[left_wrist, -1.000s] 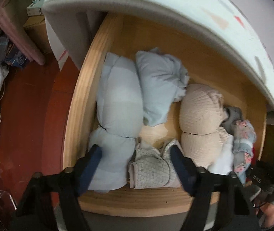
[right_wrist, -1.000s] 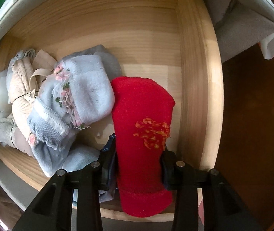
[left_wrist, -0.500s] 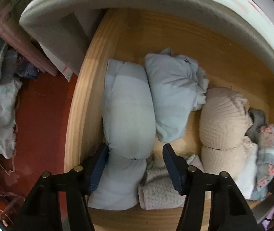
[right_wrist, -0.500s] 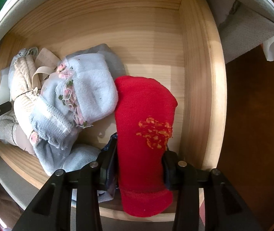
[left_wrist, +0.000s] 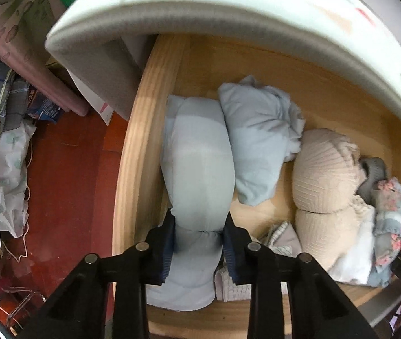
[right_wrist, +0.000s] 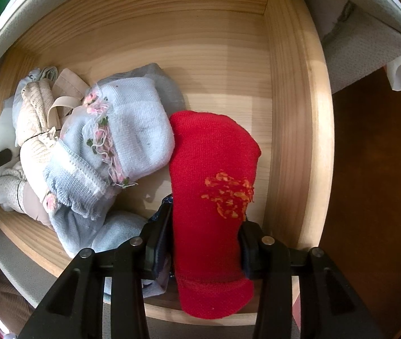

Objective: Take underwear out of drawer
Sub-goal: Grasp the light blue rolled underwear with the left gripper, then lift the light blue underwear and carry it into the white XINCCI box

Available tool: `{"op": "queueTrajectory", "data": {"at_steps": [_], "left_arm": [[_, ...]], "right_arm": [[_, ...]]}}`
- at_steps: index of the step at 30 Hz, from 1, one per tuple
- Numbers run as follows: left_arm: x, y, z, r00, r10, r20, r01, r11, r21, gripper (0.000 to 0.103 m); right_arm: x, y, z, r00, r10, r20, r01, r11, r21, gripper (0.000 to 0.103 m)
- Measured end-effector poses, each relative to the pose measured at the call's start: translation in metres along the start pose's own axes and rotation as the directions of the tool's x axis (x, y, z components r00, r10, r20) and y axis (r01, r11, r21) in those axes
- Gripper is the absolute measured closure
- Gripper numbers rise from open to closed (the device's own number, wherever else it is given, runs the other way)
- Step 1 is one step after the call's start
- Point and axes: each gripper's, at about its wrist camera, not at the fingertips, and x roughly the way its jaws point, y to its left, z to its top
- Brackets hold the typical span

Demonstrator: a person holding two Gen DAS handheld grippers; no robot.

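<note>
We have the left gripper (left_wrist: 199,250) with jaws clamped across the pale blue bundle (left_wrist: 197,175) and the right gripper (right_wrist: 204,243) clamped on the red bundle (right_wrist: 214,169), both lying lengthwise in the drawer (right_wrist: 293,113), so lifting goes straight up

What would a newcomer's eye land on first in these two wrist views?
The bright red knit piece with orange stitching, clamped in the right gripper at the wooden drawer's right wall. Next, the long pale blue roll pinched at its waist by the left gripper along the drawer's left wall, with a beige ribbed bundle toward the right.
</note>
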Motion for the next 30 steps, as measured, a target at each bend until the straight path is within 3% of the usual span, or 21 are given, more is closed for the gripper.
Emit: {"op": "queueTrajectory", "data": {"at_steps": [21,25,30], "left_arm": [[-0.114,0.007,-0.027,0.988,-0.121,0.096,0.107,0.985,0.137,0.073],[-0.151,0.004,-0.029,0.976,-0.149,0.156,0.122,0.977,0.172,0.073],[-0.211,-0.006,-0.012,0.947,-0.195,0.254,0.145,0.968,0.204,0.073]], "right_arm": [[0.003,0.004,0.001,1.000,-0.007,-0.004,0.007,1.000,0.001,0.063],[0.004,0.005,0.001,1.000,-0.008,-0.004,0.008,1.000,0.001,0.063],[0.004,0.005,0.002,1.000,-0.008,-0.004,0.008,1.000,0.001,0.062]]}}
